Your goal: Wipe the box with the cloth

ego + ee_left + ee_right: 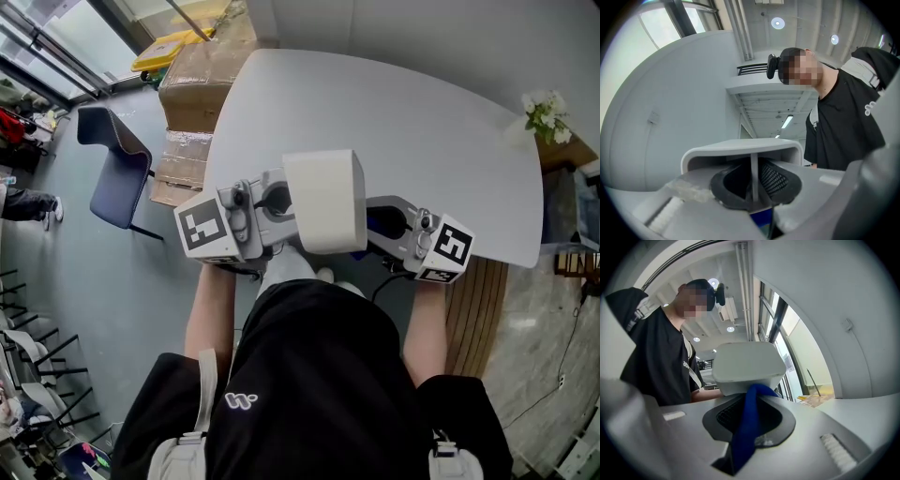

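1. While it is held up at the near edge of the table (403,122), the white box (323,202) has its thin wall pinched by the left gripper (753,182).
2. Blue cloth (742,442): clamped in the right gripper (750,420), its top touching the box.

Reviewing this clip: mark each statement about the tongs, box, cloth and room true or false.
1. The left tongs grip a wall of the white box. True.
2. The cloth in the right tongs is red. False: it is blue.
3. The cloth reaches up to the box's edge. True, as the right gripper view shows.
4. The chair beside the table is white. False: it is dark blue.
5. The right tongs are empty. False: they are shut on the cloth.
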